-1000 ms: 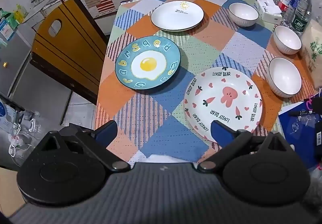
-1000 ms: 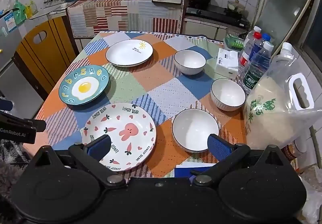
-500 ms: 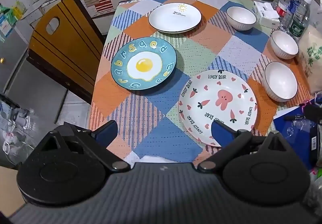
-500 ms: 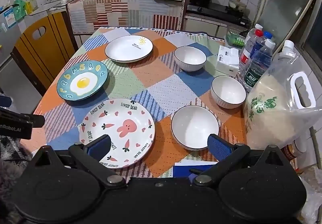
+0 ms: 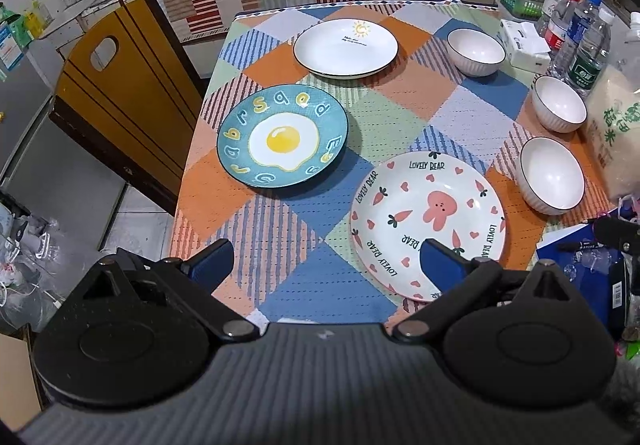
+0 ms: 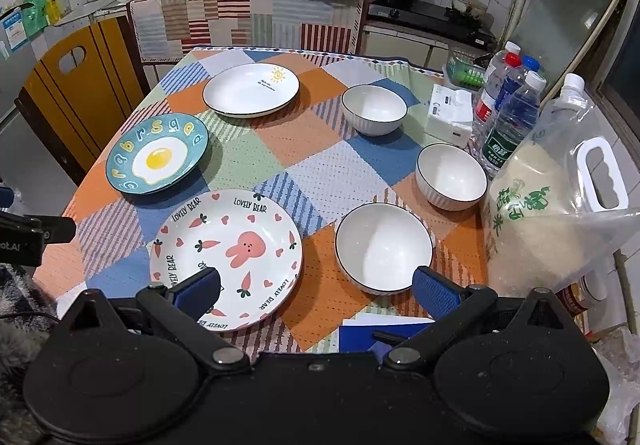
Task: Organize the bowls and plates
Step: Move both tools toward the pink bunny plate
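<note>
Three plates lie on the patchwork tablecloth: a white rabbit plate (image 5: 428,221) (image 6: 228,255) nearest me, a blue fried-egg plate (image 5: 282,139) (image 6: 157,155) to the left, and a white sun plate (image 5: 346,47) (image 6: 251,95) at the back. Three white bowls stand in a row on the right: near (image 6: 383,247) (image 5: 552,175), middle (image 6: 451,175) (image 5: 559,109), far (image 6: 374,109) (image 5: 476,52). My left gripper (image 5: 326,267) is open and empty above the table's near edge. My right gripper (image 6: 316,289) is open and empty, above the gap between the rabbit plate and the near bowl.
A large bag of rice (image 6: 548,213), water bottles (image 6: 508,117) and a tissue box (image 6: 450,115) crowd the table's right edge. A blue folder (image 6: 380,331) lies at the near right corner. A wooden chair (image 5: 120,85) stands left of the table. Kitchen counters run behind.
Both grippers have tilted and drawn back a little, so more of the far kitchen shows. The plates and bowls have not moved. Both grippers stay open.
</note>
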`<action>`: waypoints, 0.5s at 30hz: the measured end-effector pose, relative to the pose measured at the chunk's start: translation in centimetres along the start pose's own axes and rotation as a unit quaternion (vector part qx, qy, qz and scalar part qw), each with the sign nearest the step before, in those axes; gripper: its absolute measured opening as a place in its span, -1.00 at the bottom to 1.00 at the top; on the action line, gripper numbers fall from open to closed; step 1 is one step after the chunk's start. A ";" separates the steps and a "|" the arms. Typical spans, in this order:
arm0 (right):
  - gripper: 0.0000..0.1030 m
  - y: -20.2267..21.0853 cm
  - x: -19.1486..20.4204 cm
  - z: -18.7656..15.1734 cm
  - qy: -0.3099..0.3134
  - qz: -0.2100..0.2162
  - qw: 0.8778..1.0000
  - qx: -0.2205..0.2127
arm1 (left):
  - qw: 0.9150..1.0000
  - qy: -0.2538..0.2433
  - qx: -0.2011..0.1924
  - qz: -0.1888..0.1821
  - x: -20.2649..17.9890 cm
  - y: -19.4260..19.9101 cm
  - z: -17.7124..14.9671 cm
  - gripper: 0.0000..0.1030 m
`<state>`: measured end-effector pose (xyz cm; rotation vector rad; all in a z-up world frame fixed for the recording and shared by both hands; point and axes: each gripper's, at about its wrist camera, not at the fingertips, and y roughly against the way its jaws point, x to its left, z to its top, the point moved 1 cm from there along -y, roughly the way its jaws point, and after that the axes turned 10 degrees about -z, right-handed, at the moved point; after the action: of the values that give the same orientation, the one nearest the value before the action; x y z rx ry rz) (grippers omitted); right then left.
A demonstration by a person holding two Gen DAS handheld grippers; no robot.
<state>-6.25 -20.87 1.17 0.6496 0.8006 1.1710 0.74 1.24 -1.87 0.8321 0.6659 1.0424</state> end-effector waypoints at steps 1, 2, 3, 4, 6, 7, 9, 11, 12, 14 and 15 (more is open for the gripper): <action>1.00 0.0 0.0 0.0 0.000 0.000 1.000 0.000 | 1.000 -0.001 0.000 -0.001 0.0 0.0 -0.1 0.96; 1.00 0.0 0.0 0.0 0.000 -0.001 1.000 0.000 | 1.000 -0.003 0.000 -0.001 -0.1 -0.1 -0.1 0.96; 1.00 0.0 0.0 -0.1 0.000 -0.001 1.000 0.000 | 1.000 -0.004 0.000 -0.001 -0.2 -0.1 -0.2 0.96; 1.00 -0.1 0.0 -0.1 0.000 -0.001 1.000 0.000 | 1.000 -0.007 0.001 0.000 -0.3 -0.2 -0.2 0.96; 1.00 -0.2 0.0 -0.1 0.000 -0.003 1.000 -0.001 | 1.000 -0.012 0.001 0.001 -0.4 -0.1 -0.3 0.96; 1.00 -0.2 0.0 -0.2 0.001 -0.003 1.000 0.000 | 1.000 -0.014 0.000 0.002 -0.5 -0.2 -0.4 0.96; 1.00 -0.3 0.0 -0.3 0.002 -0.005 1.000 -0.001 | 1.000 -0.016 0.000 -0.001 -0.6 -0.1 -0.4 0.96; 1.00 -0.3 0.1 -0.3 0.003 -0.006 1.000 -0.001 | 1.000 -0.015 -0.002 -0.011 -0.6 0.0 -0.5 0.96; 1.00 -0.4 0.1 -0.4 0.003 -0.007 1.000 -0.001 | 1.000 -0.014 -0.002 -0.015 -0.6 0.1 -0.6 0.96; 1.00 -0.4 0.1 -0.4 0.004 -0.010 1.000 -0.002 | 1.000 -0.015 -0.003 -0.018 -0.7 0.1 -0.7 0.96; 1.00 -0.4 0.1 -0.4 0.005 -0.012 1.000 -0.003 | 1.000 -0.016 -0.003 -0.017 -0.7 0.1 -0.7 0.96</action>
<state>-6.36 -20.88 0.63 0.6290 0.8107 1.1553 -0.16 0.82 -2.07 0.8275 0.6468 0.9979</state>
